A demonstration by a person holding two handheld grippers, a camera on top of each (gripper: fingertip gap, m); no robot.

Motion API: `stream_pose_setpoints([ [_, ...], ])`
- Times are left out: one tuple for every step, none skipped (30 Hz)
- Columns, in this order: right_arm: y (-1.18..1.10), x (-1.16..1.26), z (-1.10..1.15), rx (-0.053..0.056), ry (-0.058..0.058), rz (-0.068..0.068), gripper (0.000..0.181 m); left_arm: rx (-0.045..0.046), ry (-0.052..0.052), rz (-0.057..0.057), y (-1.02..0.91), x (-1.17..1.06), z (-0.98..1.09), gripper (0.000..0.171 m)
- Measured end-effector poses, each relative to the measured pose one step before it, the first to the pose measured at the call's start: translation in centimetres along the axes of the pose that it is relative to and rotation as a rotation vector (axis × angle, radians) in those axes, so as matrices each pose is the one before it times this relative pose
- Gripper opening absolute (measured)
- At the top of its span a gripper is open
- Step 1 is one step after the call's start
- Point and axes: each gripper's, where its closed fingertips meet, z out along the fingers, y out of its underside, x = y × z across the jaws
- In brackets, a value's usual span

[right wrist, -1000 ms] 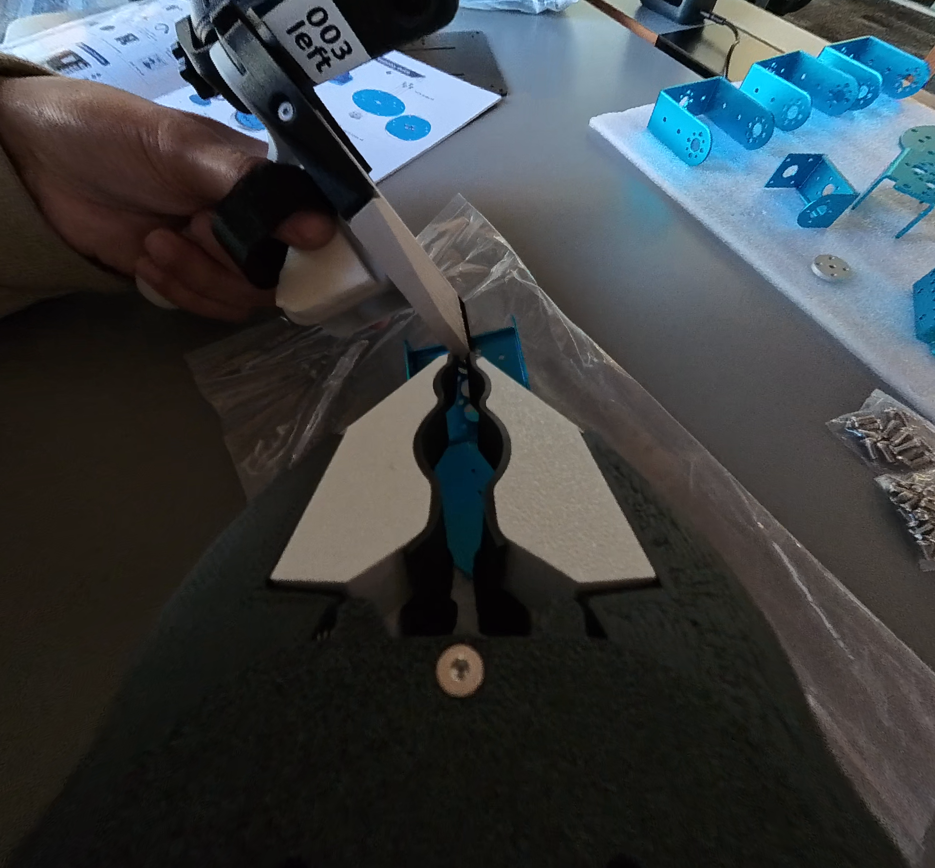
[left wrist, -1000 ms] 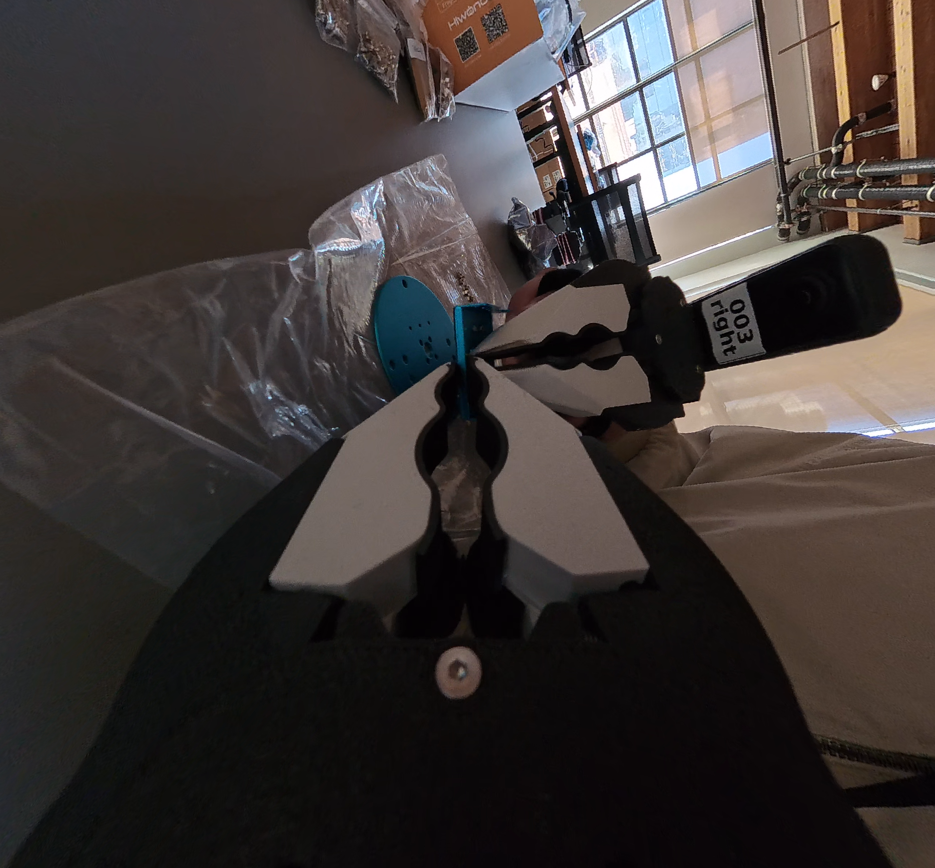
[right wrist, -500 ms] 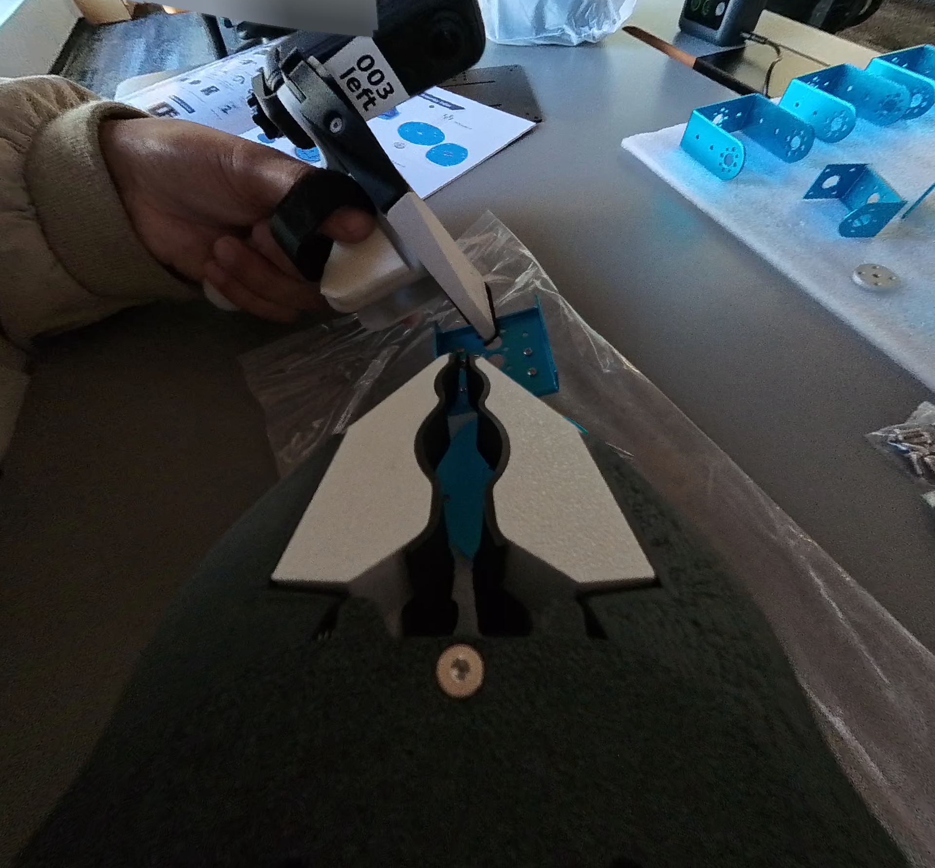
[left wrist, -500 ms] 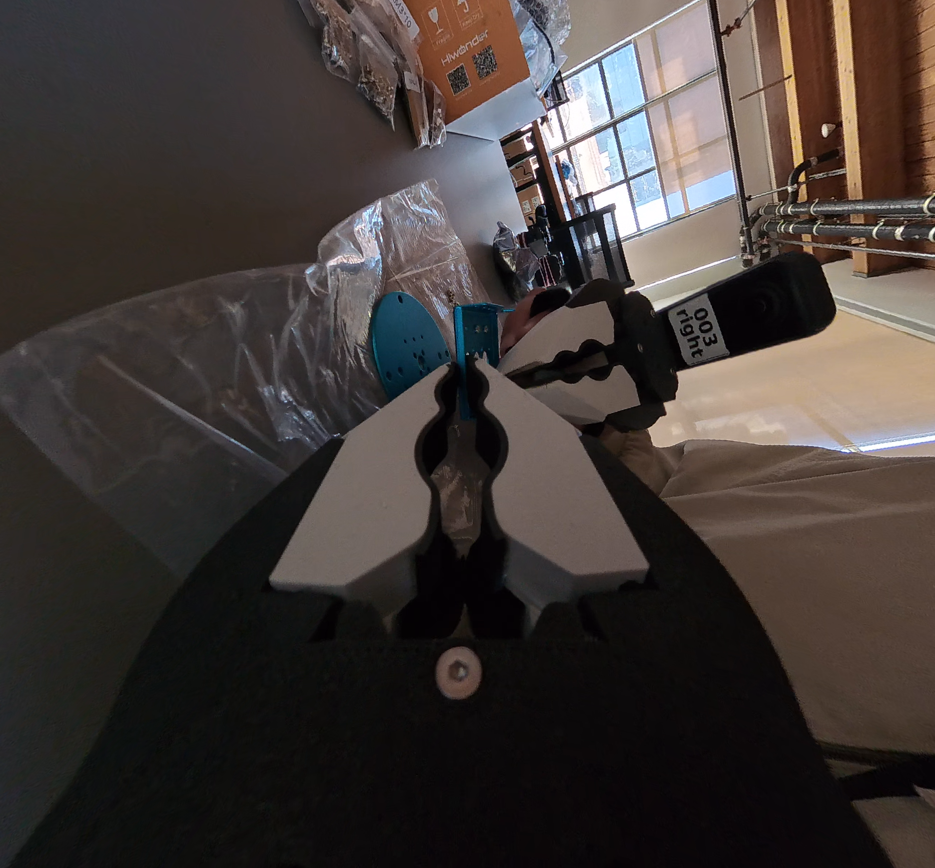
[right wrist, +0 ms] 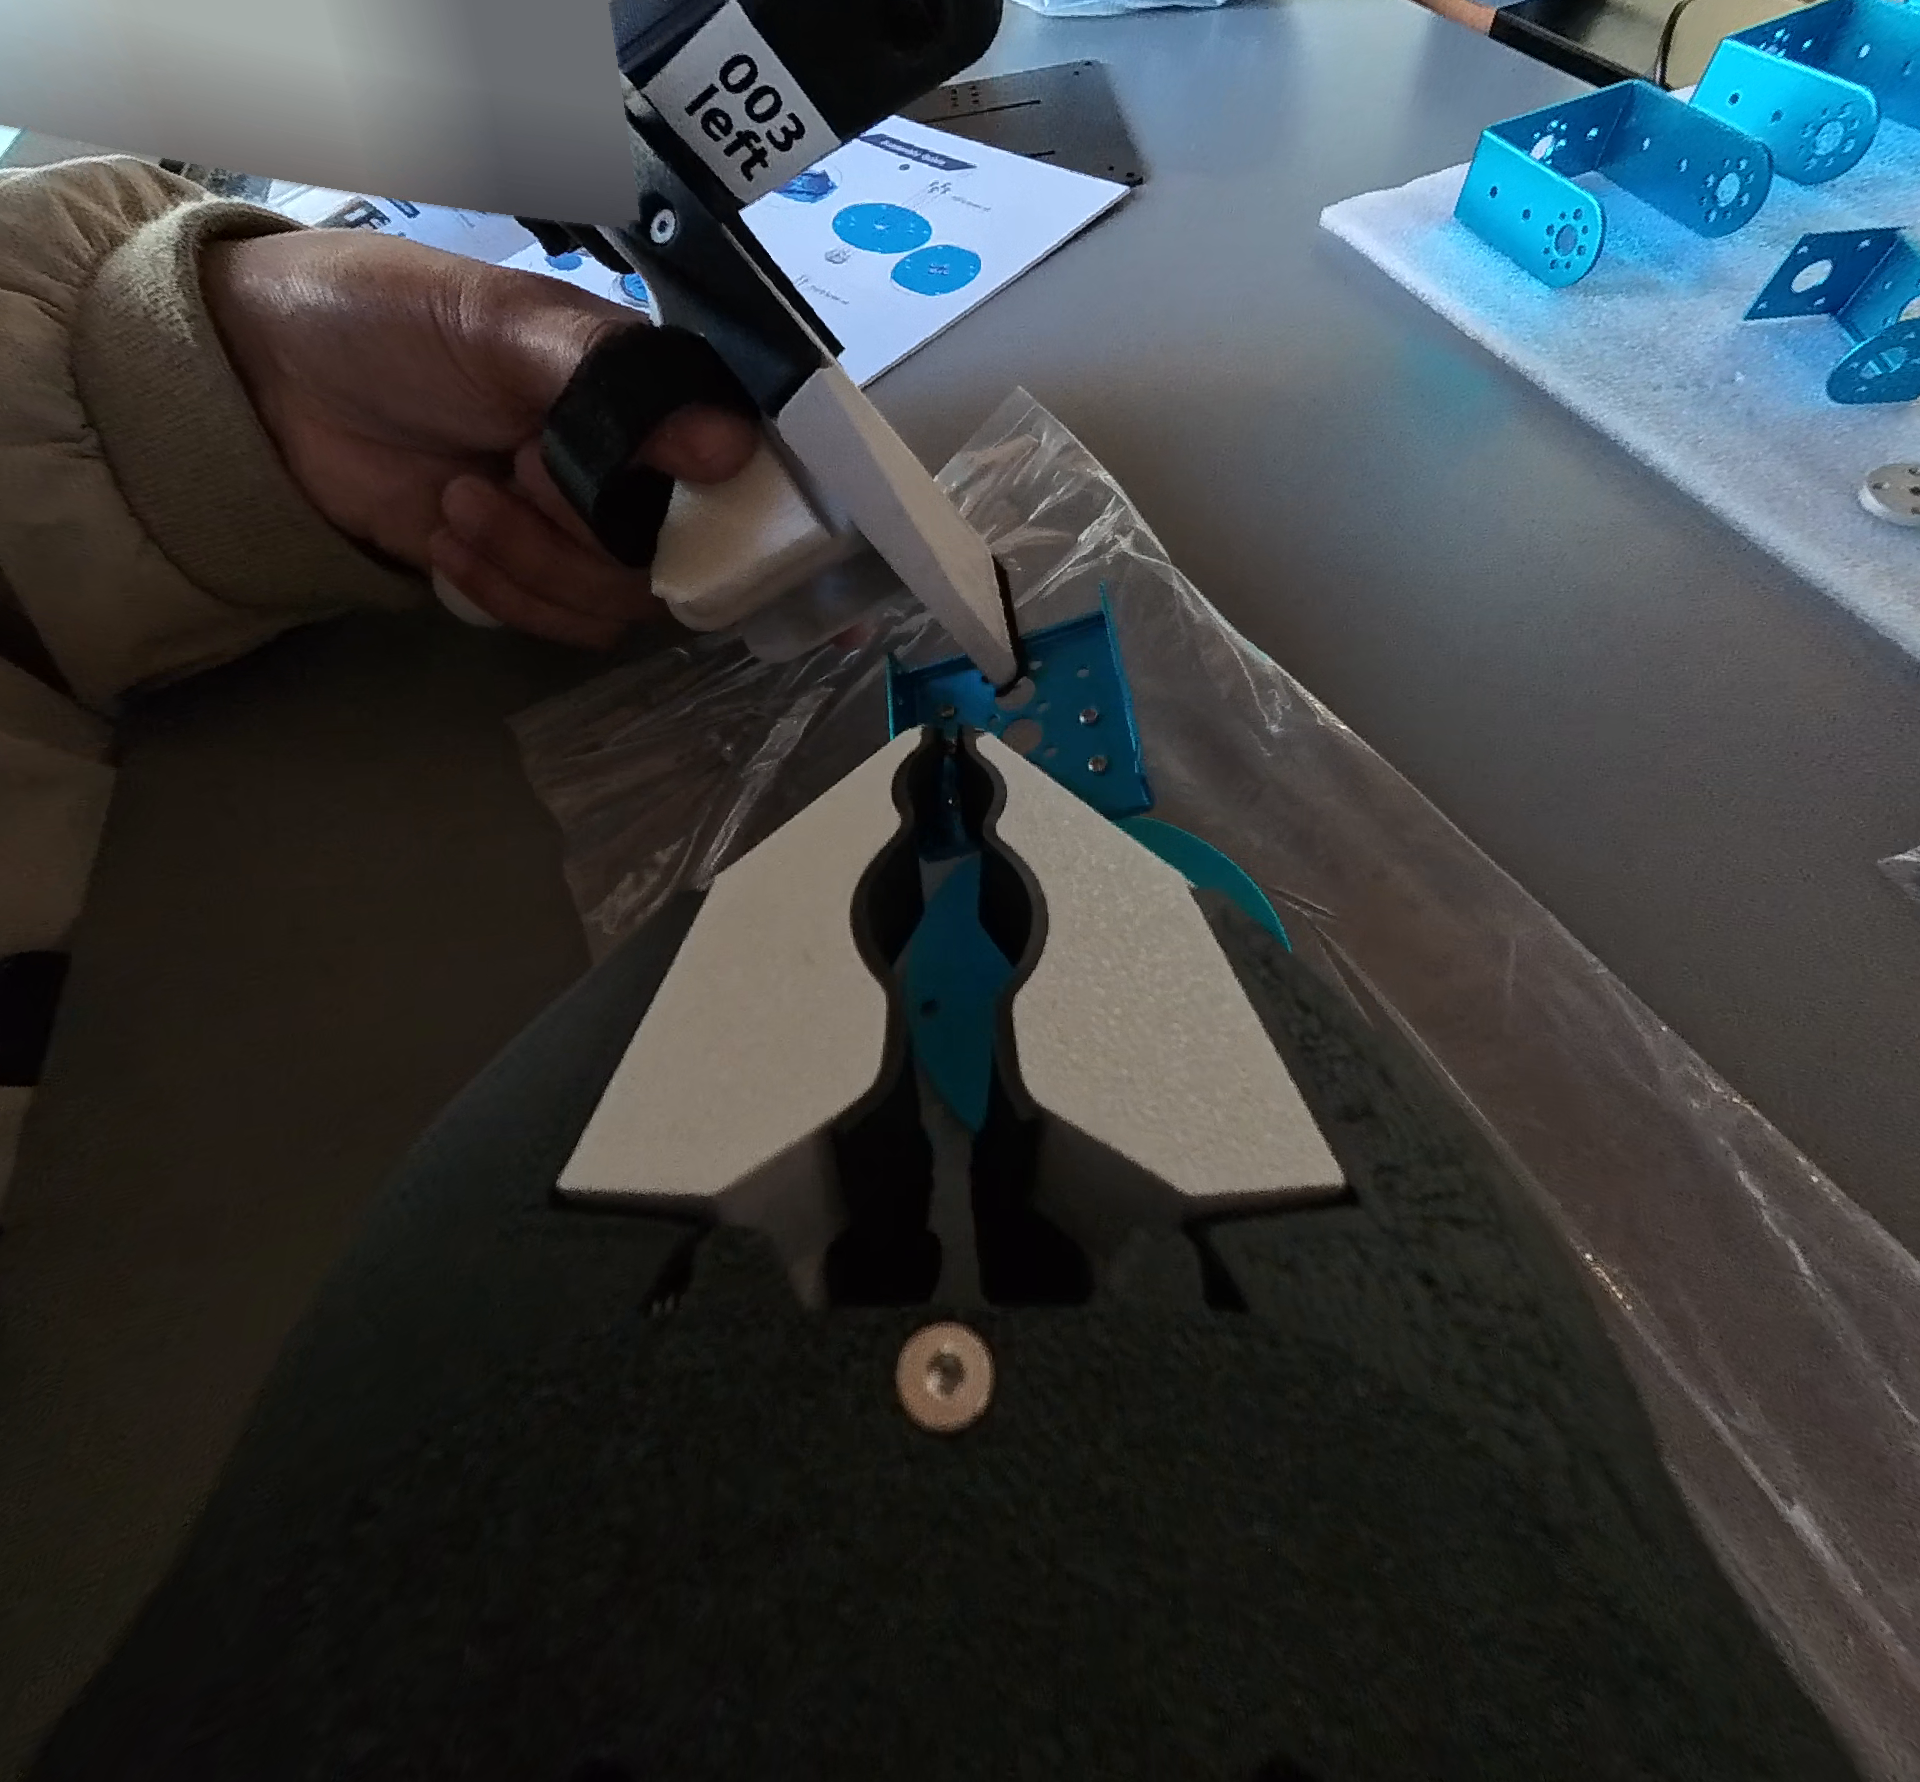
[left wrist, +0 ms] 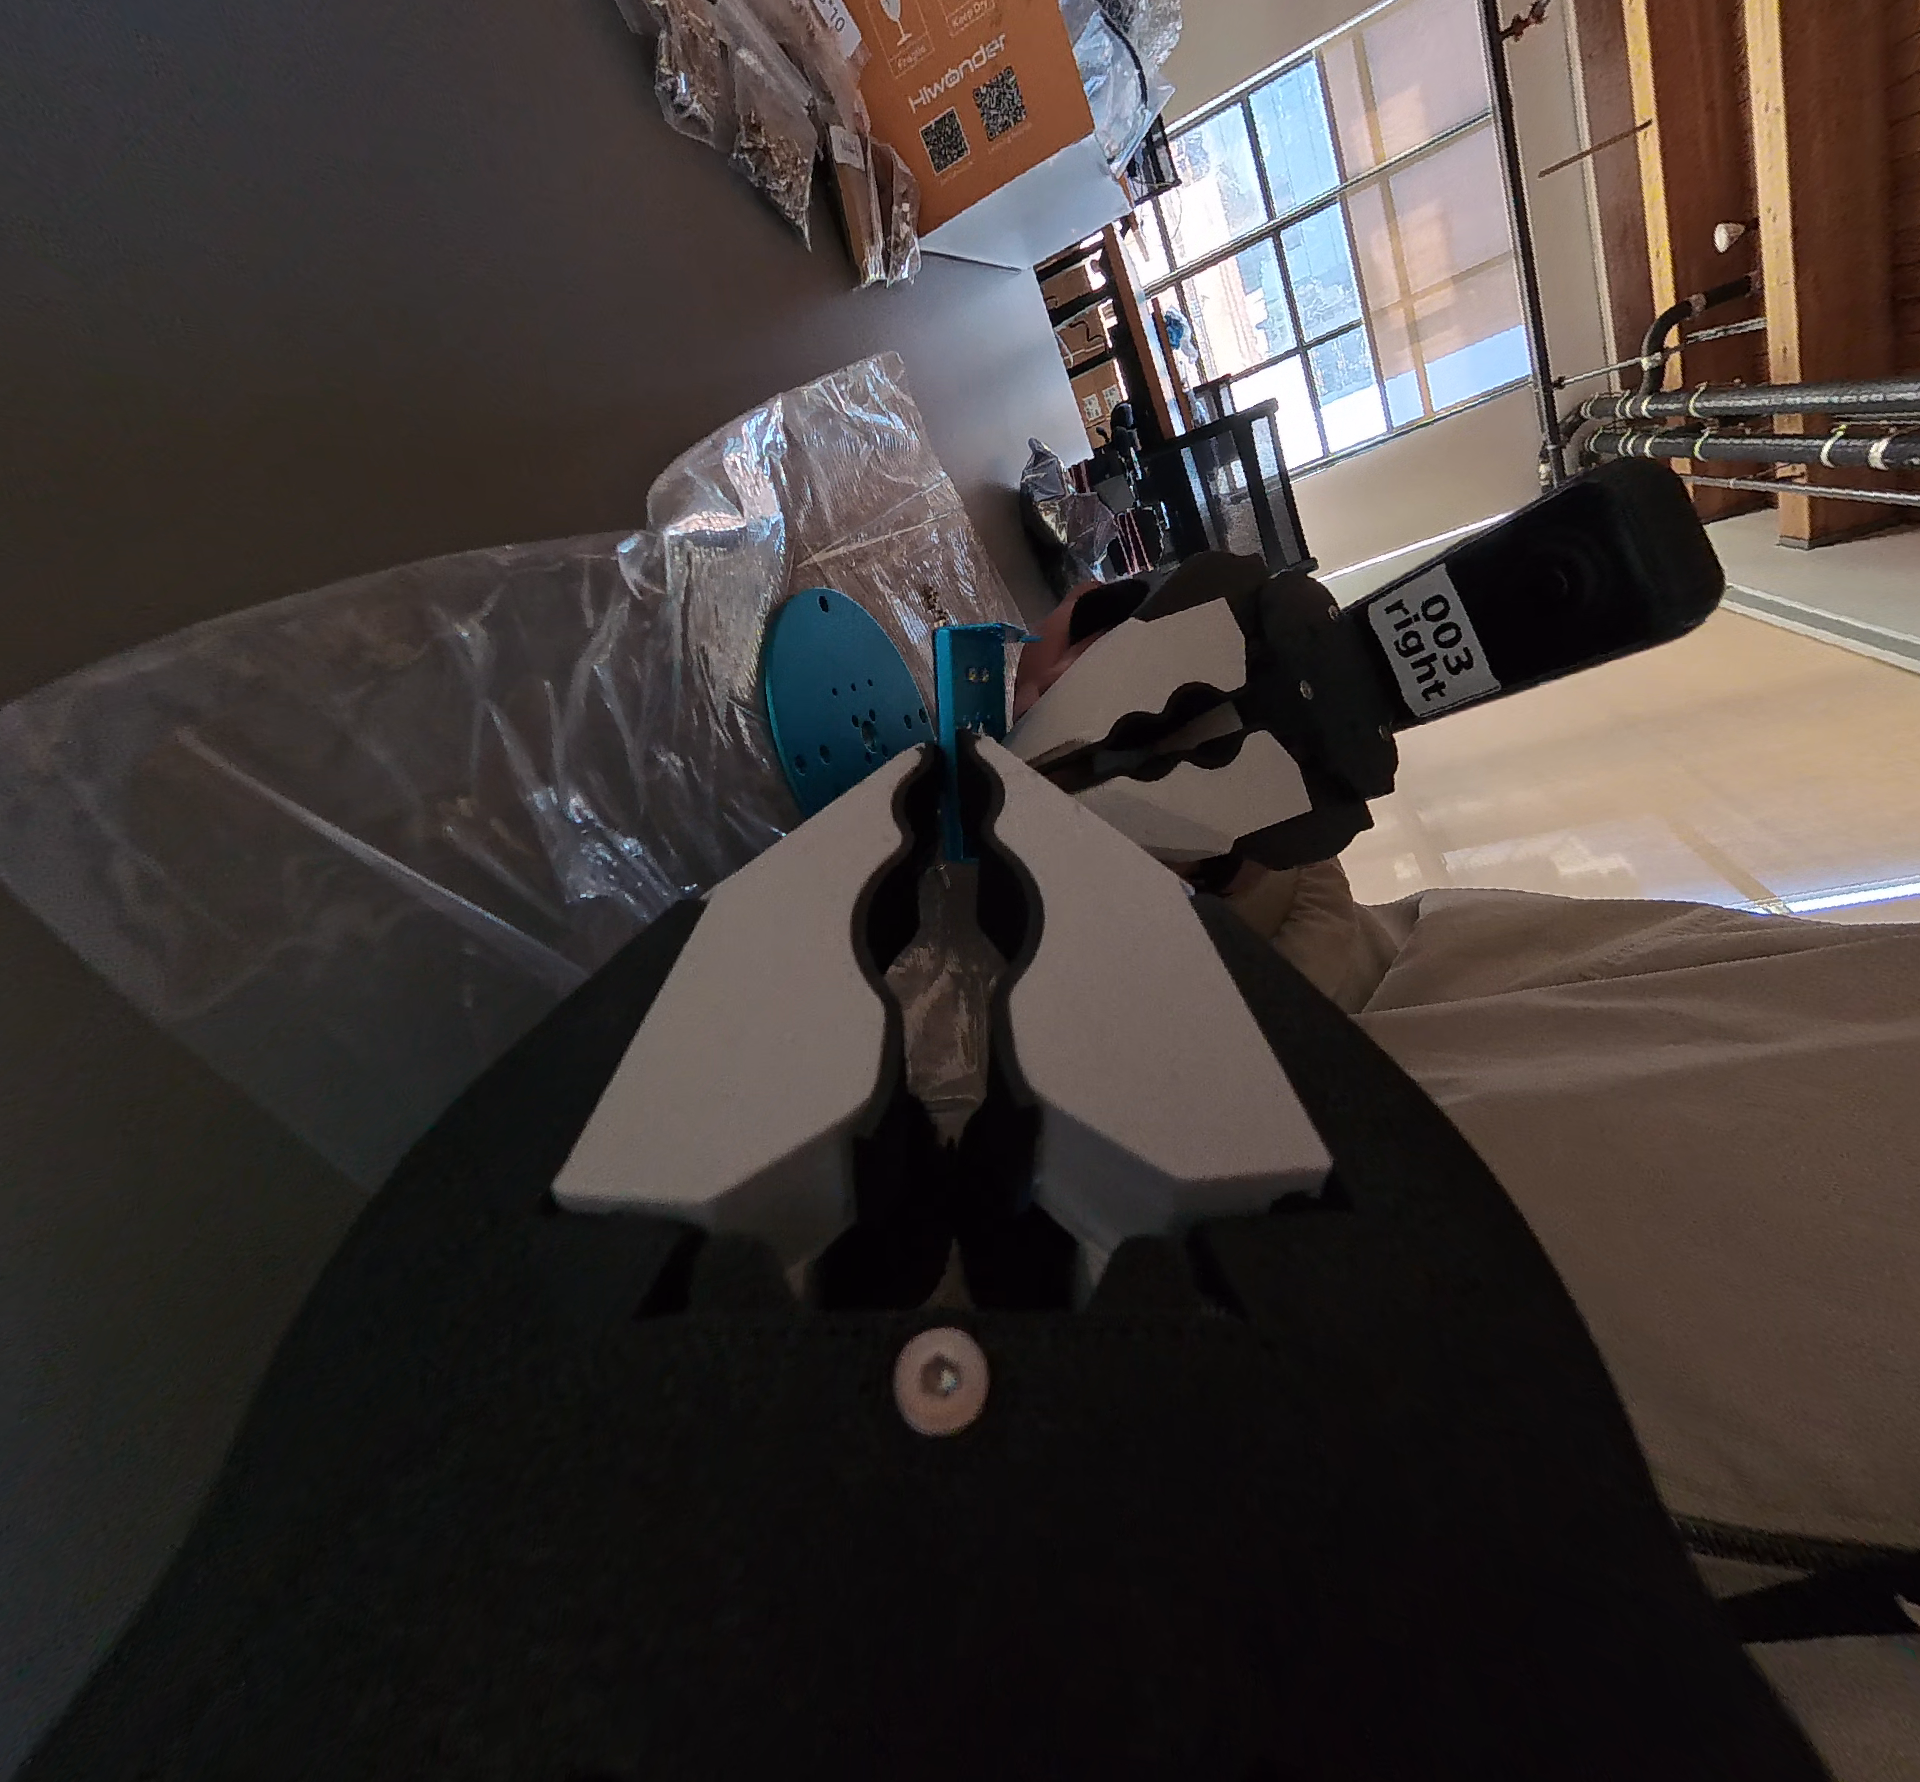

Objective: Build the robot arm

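Note:
A blue metal bracket with holes (right wrist: 1049, 704) is held between both grippers above a clear plastic bag (right wrist: 1455, 1057) on the grey table (right wrist: 1351, 537). My left gripper (left wrist: 958, 745) is shut on the bracket's edge (left wrist: 971, 683); in the right wrist view it (right wrist: 1003, 678) comes down from the upper left, held by a hand (right wrist: 416, 402). My right gripper (right wrist: 951, 740) is shut on the bracket's near flange. A blue round disc (left wrist: 831, 714) sits against the bracket and shows between and beside my right fingers (right wrist: 956, 994). The right gripper (left wrist: 1039, 756) also shows in the left wrist view.
A white foam sheet (right wrist: 1558, 330) with several blue brackets (right wrist: 1621, 174) lies at the right. An instruction sheet (right wrist: 935, 246) and a black plate (right wrist: 1039, 122) lie behind. An orange cardboard box (left wrist: 935, 18) and bags of screws (left wrist: 727, 70) stand farther off. The grippers are tip to tip, or close to it.
Both grippers stayed shut on the bracket. In the right wrist view the bracket now shows more fully past my fingertips, the disc's edge has appeared at the right, and the left gripper sits higher.

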Motion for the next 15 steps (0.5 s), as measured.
stream_pose_setpoints([
  [0.022, 0.016, 0.005, -0.0034, 0.0041, -0.0067, 0.002, 0.00013, 0.0003, -0.0013, -0.006, -0.002, -0.007, 0.001],
  [0.007, 0.040, -0.007, -0.0043, 0.0071, -0.0105, 0.002, 0.00014, -0.0002, 0.0000, -0.002, -0.002, 0.001, 0.001],
  [-0.004, -0.016, -0.018, -0.0044, 0.0054, -0.0143, 0.002, -0.00043, 0.0000, 0.0005, 0.005, -0.001, 0.007, 0.001],
  [-0.008, 0.039, -0.011, -0.0048, 0.0096, -0.0134, 0.002, 0.00022, 0.0001, 0.0000, 0.010, -0.004, 0.004, 0.001],
  [-0.006, 0.055, -0.016, -0.0053, 0.0097, -0.0101, 0.002, 0.00067, 0.0000, -0.0003, -0.017, -0.003, -0.005, 0.001],
  [-0.017, -0.027, -0.017, -0.0034, 0.0035, -0.0071, 0.002, 0.00008, 0.0008, -0.0007, -0.006, 0.003, 0.002, 0.001],
  [-0.010, 0.000, -0.023, -0.0020, 0.0025, -0.0031, 0.002, -0.00015, 0.0014, -0.0011, -0.003, 0.014, 0.001, 0.001],
  [-0.021, -0.009, -0.024, -0.0010, 0.0005, 0.0000, 0.002, 0.00004, 0.0009, -0.0008, 0.004, 0.009, 0.002, 0.001],
  [-0.032, -0.002, -0.027, 0.0010, -0.0017, 0.0024, 0.003, 0.00035, 0.0008, -0.0002, -0.010, -0.001, 0.004, 0.001],
  [-0.029, 0.000, -0.023, 0.0026, -0.0022, 0.0047, 0.003, 0.00024, 0.0013, -0.0008, -0.008, 0.011, 0.003, 0.001],
  [0.006, -0.012, -0.010, 0.0005, -0.0042, 0.0073, 0.003, -0.00003, 0.0007, -0.0015, -0.003, 0.005, -0.008, 0.001],
  [0.004, -0.011, -0.001, 0.0001, -0.0042, 0.0076, 0.003, 0.00032, 0.0000, -0.0002, 0.000, -0.007, 0.004, 0.001],
  [-0.023, -0.006, -0.016, 0.0024, -0.0032, 0.0048, 0.003, 0.00016, 0.0004, 0.0007, -0.006, 0.009, -0.001, 0.001],
  [-0.004, -0.015, -0.021, 0.0002, -0.0024, 0.0010, 0.003, -0.00021, 0.0005, -0.0002, -0.003, -0.004, 0.010, 0.001],
  [0.020, 0.032, -0.004, -0.0017, 0.0019, -0.0016, 0.003, 0.00033, 0.0001, -0.0007, -0.010, -0.007, 0.004, 0.001],
])
